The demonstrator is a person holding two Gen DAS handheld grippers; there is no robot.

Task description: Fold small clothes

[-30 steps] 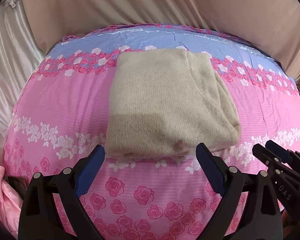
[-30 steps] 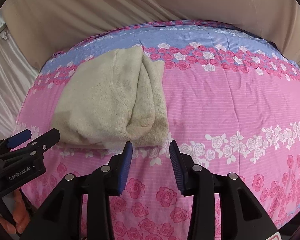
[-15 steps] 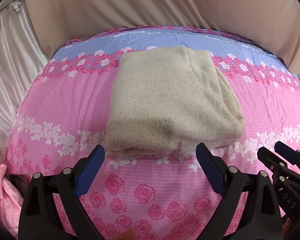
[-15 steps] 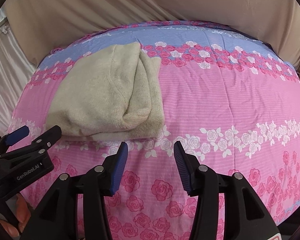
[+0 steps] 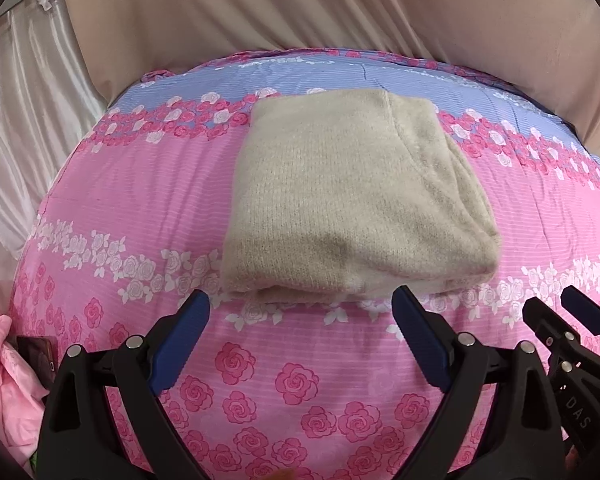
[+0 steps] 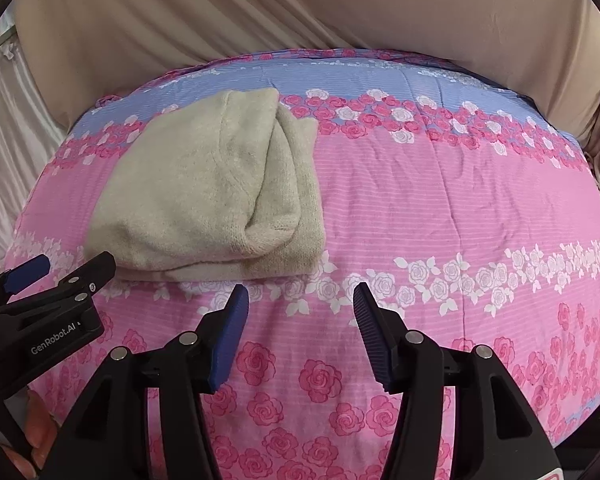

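A beige knit garment lies folded into a thick rectangle on the pink and blue floral bedsheet. My left gripper is open and empty, just in front of the garment's near edge and apart from it. In the right wrist view the garment lies to the left. My right gripper is open and empty above the sheet, to the right of the garment's near corner. Each gripper also shows in the other's view: the right one and the left one.
A beige curtain hangs behind the bed, with white satin fabric at the left. Pink clothing and a dark phone-like object lie at the bed's left edge.
Both grippers have drawn back from the garment toward the near edge of the bed. The right gripper's jaws have opened wider. The garment has not moved.
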